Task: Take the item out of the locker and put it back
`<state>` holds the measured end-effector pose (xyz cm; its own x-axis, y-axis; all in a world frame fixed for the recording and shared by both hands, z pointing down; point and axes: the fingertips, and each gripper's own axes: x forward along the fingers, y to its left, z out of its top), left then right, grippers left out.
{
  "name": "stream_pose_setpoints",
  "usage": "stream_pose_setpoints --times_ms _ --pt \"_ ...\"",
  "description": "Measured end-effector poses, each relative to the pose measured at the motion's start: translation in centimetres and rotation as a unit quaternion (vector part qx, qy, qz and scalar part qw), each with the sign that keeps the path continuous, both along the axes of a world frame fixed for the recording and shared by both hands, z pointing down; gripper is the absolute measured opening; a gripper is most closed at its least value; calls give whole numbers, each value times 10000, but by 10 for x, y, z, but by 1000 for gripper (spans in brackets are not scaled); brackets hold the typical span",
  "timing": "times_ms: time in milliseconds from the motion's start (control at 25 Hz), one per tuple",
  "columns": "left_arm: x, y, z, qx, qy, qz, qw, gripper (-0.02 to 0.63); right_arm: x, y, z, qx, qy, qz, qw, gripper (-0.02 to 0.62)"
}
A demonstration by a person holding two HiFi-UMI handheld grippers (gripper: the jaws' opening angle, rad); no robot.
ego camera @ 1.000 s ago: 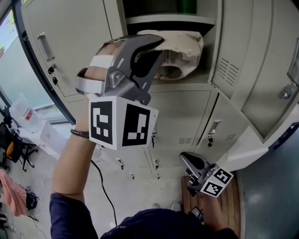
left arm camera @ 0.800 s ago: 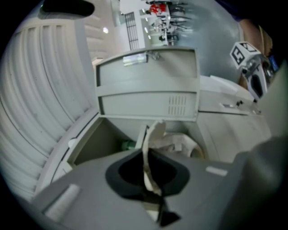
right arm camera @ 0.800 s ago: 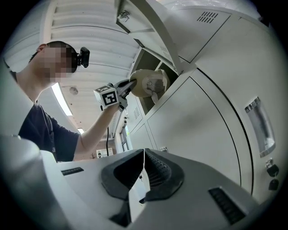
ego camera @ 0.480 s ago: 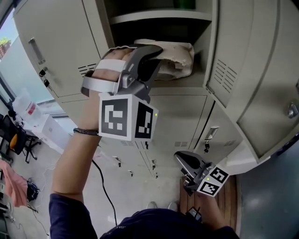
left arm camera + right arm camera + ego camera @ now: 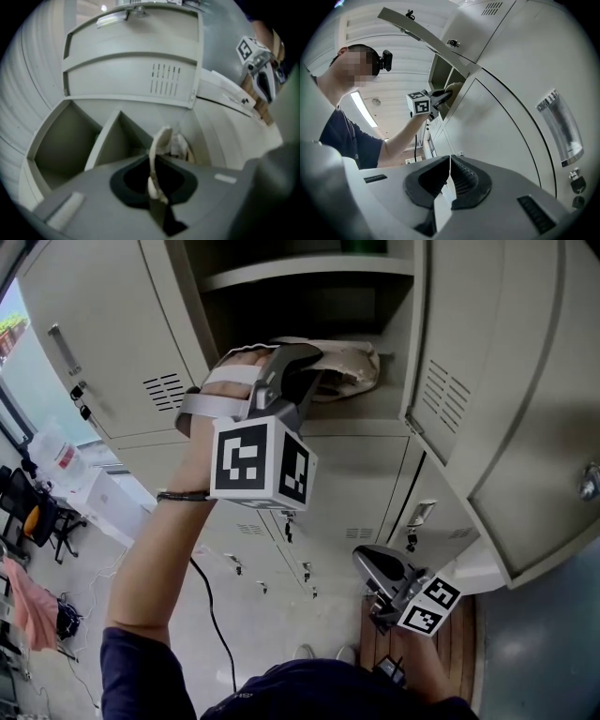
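Top centre: left gripper (image 5: pixel 309 367) clamped on the beige item (image 5: pixel 354 371) at the locker (image 5: pixel 309 426) (door (image 5: pixel 506 409) wide open); right gripper (image 5: pixel 367 561), lower right, jaws together, empty.

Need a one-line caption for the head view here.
Left gripper pinches a crumpled cream item at the mouth of the open locker; right gripper hangs shut and empty below.

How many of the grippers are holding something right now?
1. The left gripper clamps the beige item at the open locker's mouth; the right gripper hangs low by the lower lockers, jaws shut on nothing.
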<state>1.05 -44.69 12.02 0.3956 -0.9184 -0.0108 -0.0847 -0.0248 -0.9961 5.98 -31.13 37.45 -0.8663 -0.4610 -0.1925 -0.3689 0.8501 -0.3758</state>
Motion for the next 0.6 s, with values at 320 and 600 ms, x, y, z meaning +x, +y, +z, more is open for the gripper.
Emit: stream_pose_setpoints --times_ms 320,600 --pt "2 -14 9 -247 56 -33 9997 20 3 -3 6 -74 -5 -44 10000 6" --pt "2 -17 16 -498 296 126 9982 32 3 -1 9 -117 47 -15 9999 6"
